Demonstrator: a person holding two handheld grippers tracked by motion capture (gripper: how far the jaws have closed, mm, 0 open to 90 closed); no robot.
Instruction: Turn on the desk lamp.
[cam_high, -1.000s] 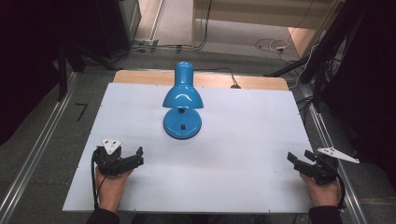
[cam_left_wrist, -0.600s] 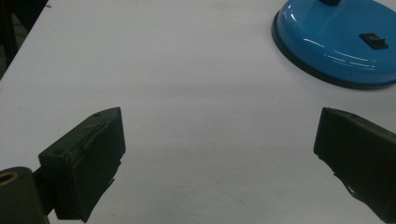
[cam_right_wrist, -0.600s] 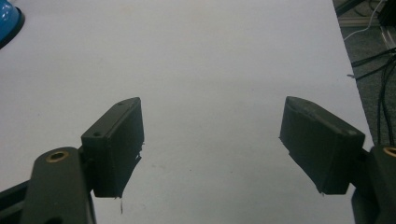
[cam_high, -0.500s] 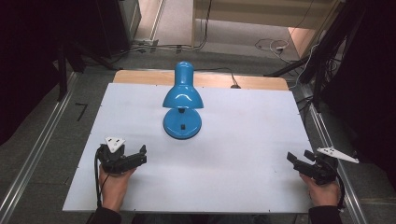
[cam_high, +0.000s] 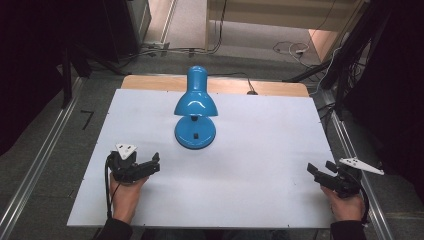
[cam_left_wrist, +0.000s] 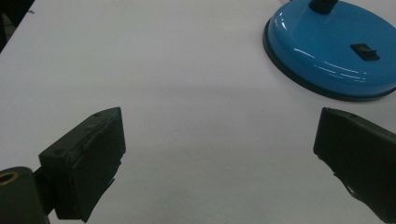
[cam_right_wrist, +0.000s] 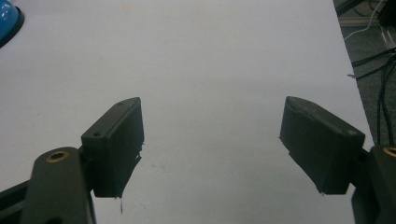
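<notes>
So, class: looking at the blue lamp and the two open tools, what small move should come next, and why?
Probably ease the left tool forward toward the lamp's base: it is the nearer one, open and empty, and nothing touches the lamp yet.

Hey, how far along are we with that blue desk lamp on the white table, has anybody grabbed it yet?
Nothing looks done yet. The blue metal desk lamp stands upright on the white table, untouched. In hand: the left hand-held gripper sits open a little short of the lamp's round base, angled toward it. The right hand-held gripper rests open at the table's far right edge. Reaching and handling the lamp are all left.
</notes>
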